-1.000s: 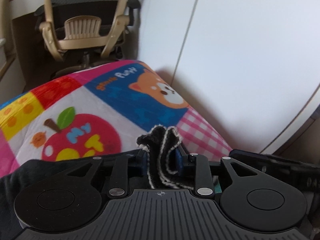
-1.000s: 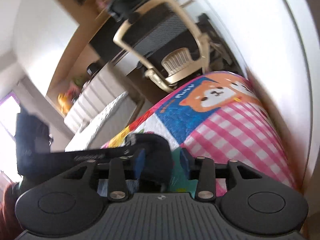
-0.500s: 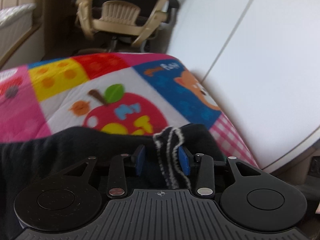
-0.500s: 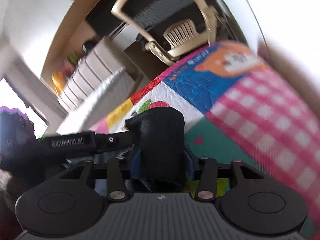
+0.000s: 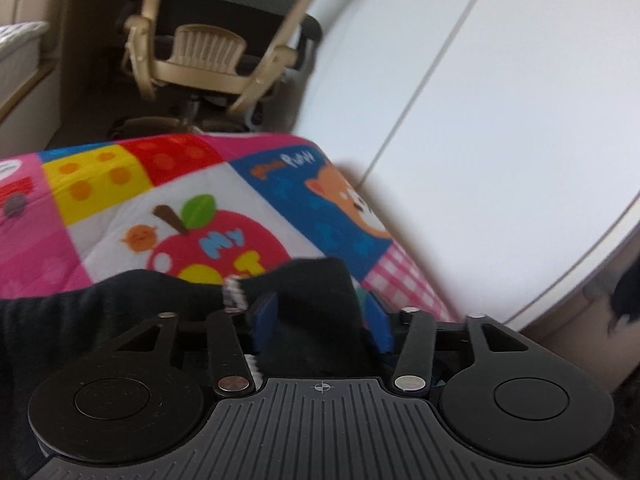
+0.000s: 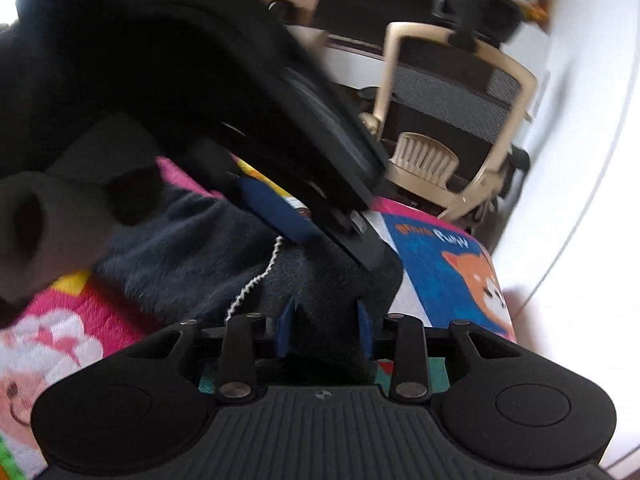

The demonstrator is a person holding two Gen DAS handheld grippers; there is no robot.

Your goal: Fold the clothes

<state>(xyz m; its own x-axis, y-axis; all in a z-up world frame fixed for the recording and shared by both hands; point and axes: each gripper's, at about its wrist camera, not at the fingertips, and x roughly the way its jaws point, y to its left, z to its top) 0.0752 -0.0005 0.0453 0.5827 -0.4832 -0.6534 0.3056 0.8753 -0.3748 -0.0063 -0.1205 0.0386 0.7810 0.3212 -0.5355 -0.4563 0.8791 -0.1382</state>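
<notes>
A black garment [image 5: 100,312] with white-stitched edging lies on a colourful patchwork blanket [image 5: 168,216]. My left gripper [image 5: 322,320] has its blue pads spread, with a fold of the garment lying loose between them. In the right wrist view the garment [image 6: 192,264] spreads left, and my right gripper [image 6: 324,330] is shut on a thick fold of it. The left gripper's body [image 6: 312,152] crosses the upper middle of that view, just above the cloth.
A beige and black office chair [image 5: 212,52] stands beyond the blanket's far edge; it also shows in the right wrist view [image 6: 448,120]. A white wall [image 5: 500,100] runs along the blanket's right side. A bed or sofa edge [image 5: 20,52] is at far left.
The left gripper's pads have spread apart and the striped edge has slipped left out of them. The right gripper has swung left and down, close beside the left gripper.
</notes>
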